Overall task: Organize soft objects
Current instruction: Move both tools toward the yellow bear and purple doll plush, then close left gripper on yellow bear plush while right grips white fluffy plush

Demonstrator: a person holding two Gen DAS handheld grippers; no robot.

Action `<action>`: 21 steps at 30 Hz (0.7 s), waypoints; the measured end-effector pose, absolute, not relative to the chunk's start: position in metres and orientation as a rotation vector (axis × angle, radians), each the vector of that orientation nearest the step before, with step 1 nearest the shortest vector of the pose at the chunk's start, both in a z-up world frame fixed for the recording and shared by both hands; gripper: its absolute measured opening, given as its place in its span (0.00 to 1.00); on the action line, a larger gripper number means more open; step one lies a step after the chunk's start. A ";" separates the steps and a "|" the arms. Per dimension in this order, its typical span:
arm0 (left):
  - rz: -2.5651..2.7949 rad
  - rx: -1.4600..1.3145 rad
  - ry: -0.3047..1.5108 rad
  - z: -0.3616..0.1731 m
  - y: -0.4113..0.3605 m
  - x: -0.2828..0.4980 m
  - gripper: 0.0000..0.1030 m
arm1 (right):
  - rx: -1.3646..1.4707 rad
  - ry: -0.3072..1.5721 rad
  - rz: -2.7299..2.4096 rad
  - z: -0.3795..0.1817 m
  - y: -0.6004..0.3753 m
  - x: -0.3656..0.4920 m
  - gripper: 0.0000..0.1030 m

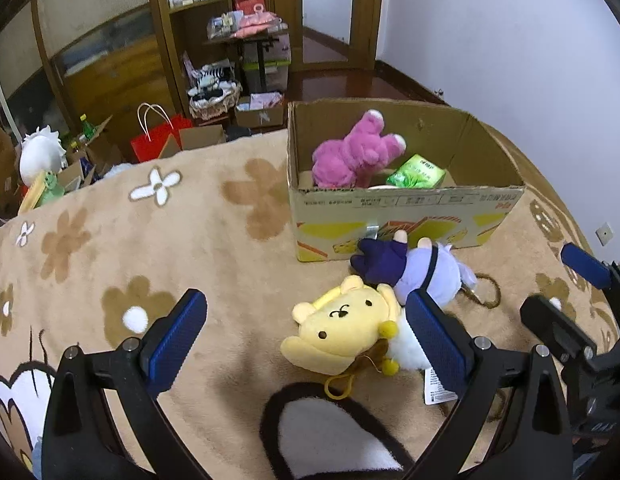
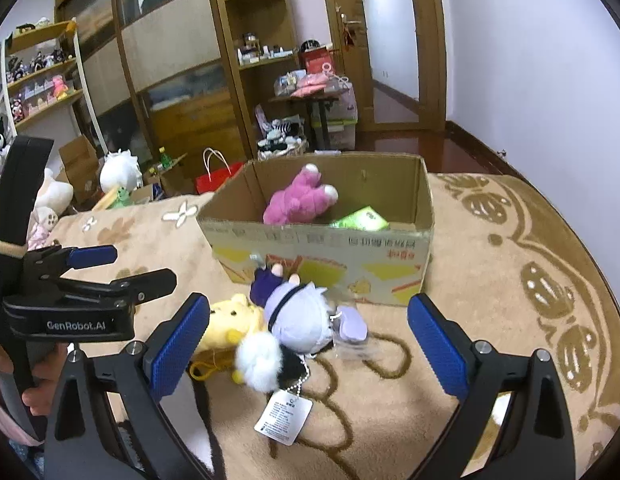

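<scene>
Both my left tongs (image 1: 306, 344) and right tongs (image 2: 308, 336) gape wide, holding nothing. Next I'd close on the yellow bear (image 1: 341, 328) or purple doll (image 2: 302, 316), then lift it into the cardboard box (image 1: 409, 204).

The cardboard box (image 1: 405, 216) is matt corrugated paper with a printed front. A pink plush toy (image 1: 355, 156) inside looks shaggy, beside a glossy green plastic packet (image 1: 415, 172). The yellow bear plush (image 1: 341, 328) is short-napped cloth. The blanket (image 1: 190, 240) is fleecy. Each tool's blue pads (image 2: 178, 344) look rubbery and finely ribbed; the wooden floor (image 1: 341, 84) shines.
</scene>
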State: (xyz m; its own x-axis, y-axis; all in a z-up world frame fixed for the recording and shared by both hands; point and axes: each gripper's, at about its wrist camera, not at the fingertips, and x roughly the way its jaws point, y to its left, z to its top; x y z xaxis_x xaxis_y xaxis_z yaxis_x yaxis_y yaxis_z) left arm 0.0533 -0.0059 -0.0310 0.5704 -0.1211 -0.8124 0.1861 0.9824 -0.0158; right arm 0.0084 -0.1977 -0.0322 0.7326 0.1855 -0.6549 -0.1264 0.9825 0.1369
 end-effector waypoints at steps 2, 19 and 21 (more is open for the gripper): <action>-0.184 0.064 0.976 -0.038 -0.006 0.060 0.96 | 0.080 0.746 0.173 -0.039 -0.196 0.010 1.00; -0.249 0.012 1.149 -0.086 -0.015 0.094 0.96 | -0.028 0.883 0.269 -0.090 -0.154 0.032 0.95; -0.257 0.002 1.172 -0.092 -0.016 0.098 0.96 | -0.034 0.906 0.280 -0.096 -0.150 0.035 0.94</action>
State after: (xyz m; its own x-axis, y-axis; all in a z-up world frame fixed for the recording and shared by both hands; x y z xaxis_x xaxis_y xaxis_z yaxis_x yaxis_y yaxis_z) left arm 0.0983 -0.0159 -0.0924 0.3629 -0.1988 -0.9104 0.2004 0.9708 -0.1321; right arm 0.0349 -0.1497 -0.0962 0.5828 0.2261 -0.7805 -0.2543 0.9630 0.0891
